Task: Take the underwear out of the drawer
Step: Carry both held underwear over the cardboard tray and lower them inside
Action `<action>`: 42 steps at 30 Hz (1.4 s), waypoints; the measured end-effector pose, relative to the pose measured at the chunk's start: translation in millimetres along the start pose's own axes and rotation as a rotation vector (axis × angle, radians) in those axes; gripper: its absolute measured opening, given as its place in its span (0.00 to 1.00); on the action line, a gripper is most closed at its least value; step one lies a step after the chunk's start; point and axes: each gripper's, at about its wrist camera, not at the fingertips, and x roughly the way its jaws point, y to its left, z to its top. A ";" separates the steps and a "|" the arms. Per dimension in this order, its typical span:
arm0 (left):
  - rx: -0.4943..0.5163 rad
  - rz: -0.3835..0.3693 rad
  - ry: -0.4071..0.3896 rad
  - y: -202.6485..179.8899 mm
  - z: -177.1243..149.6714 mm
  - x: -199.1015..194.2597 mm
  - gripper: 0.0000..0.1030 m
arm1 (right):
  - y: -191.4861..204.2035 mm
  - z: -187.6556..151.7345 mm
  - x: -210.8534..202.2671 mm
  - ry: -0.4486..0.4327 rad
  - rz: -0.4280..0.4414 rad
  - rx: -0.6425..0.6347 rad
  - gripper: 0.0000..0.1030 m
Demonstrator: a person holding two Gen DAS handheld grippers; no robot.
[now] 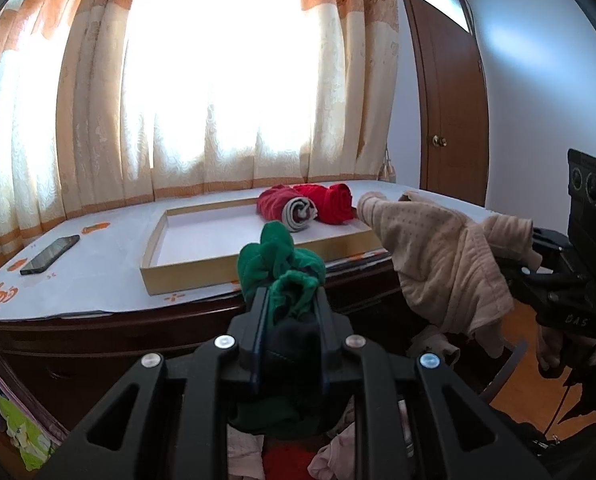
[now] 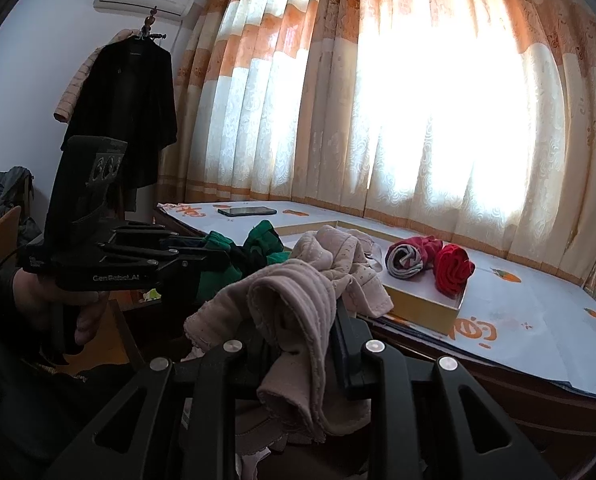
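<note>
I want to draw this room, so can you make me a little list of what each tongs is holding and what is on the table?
left tongs: shut on green underwear
right tongs: shut on beige underwear
box: flat, open, on the table
in the box: red rolls and a red and grey roll, at its far corner
phone: lying flat on the table, apart from the box
behind the table: curtains, bright window

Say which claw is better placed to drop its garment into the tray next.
Right, probably. Its beige underwear already hangs beside the tray near the red rolls, while the left claw holds the green underwear short of the table edge.
</note>
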 end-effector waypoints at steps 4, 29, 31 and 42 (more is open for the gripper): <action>-0.005 0.007 -0.017 2.2 1.3 -2.1 0.17 | -0.7 0.8 0.5 -0.007 -0.005 -0.004 0.26; 0.023 0.041 -0.087 7.6 28.6 -9.5 0.17 | -6.8 30.1 2.0 -0.053 -0.022 -0.034 0.26; 0.021 0.042 -0.087 9.5 30.9 -8.4 0.17 | -7.6 35.2 2.9 -0.058 -0.020 -0.035 0.26; 0.013 0.042 -0.073 22.2 44.0 1.6 0.17 | -9.6 50.5 21.6 -0.037 -0.003 -0.026 0.26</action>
